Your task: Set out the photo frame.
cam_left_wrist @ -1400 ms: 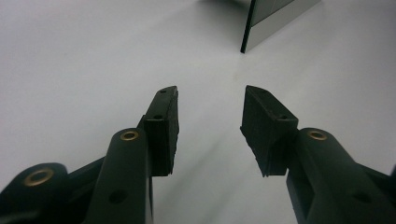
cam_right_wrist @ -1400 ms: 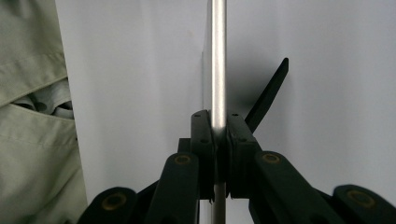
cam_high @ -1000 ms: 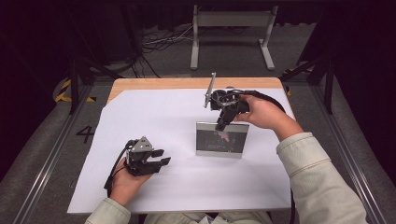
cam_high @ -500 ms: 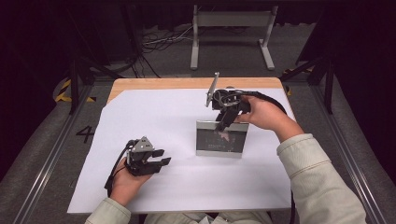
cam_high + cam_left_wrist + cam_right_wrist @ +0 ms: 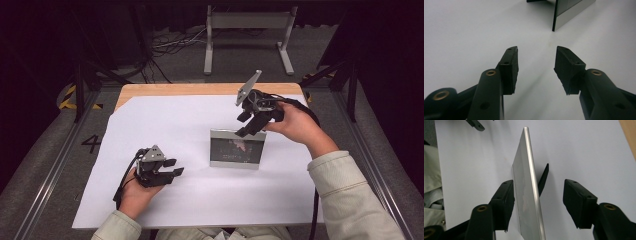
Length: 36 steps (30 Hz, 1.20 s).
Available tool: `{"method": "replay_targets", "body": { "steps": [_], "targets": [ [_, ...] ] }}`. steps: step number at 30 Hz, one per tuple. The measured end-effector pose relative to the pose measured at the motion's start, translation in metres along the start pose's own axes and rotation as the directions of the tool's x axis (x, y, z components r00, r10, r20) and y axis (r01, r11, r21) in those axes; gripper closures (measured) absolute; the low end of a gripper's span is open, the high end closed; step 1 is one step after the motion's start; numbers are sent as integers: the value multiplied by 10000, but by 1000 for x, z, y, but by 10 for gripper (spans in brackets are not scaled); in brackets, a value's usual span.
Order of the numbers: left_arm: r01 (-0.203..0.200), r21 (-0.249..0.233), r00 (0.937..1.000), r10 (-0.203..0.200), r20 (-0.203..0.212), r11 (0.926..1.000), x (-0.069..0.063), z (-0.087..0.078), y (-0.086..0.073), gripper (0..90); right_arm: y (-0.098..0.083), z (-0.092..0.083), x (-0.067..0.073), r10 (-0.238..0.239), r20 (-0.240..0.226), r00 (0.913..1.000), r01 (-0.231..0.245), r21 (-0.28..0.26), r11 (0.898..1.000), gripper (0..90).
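Frame (image 5: 236, 150): silver photo frame, standing upright on the white sheet (image 5: 165, 120) on its back prop, right of centre.
Right gripper (image 5: 243, 125): over the frame's top edge – jaws have just been opening, with the frame between them. One pad sits close to its face (touching or not, I cannot tell); the other stands clear.
Left gripper (image 5: 174, 167): low over the sheet, well apart from the frame – jaws wide, holding nothing.
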<state>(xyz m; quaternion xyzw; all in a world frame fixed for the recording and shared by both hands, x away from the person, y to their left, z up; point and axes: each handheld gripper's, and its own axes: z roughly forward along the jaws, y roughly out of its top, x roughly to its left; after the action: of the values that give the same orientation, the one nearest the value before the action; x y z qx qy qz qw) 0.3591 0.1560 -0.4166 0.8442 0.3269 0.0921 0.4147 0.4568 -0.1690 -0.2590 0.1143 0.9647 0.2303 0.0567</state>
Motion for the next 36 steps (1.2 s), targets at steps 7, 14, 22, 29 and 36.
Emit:
{"method": "replay_targets", "body": {
  "steps": [7,14,22,29,36],
  "targets": [
    [153,-116,9998,-155,-127,9998,3,-2,0,482,-21,-19,7,735,629,9953,-663,-1103,9917,315],
    [288,-226,9995,-292,-156,9993,5,-6,0,469,-47,-44,14,1336,1460,9802,-971,-2331,9676,286],
    [225,-283,9988,-237,-424,9993,9,-18,-8,458,-85,-62,21,2203,1908,9566,-1541,-3105,9380,257],
    [426,-401,9966,-453,-687,9983,18,-31,-19,454,-115,-68,31,3015,2327,9246,-2064,-3591,9102,162],
    [425,-519,9962,-463,-733,9977,22,-33,-22,452,-139,-61,43,3722,3118,8742,-2314,-4063,8839,59]
  ]
}}
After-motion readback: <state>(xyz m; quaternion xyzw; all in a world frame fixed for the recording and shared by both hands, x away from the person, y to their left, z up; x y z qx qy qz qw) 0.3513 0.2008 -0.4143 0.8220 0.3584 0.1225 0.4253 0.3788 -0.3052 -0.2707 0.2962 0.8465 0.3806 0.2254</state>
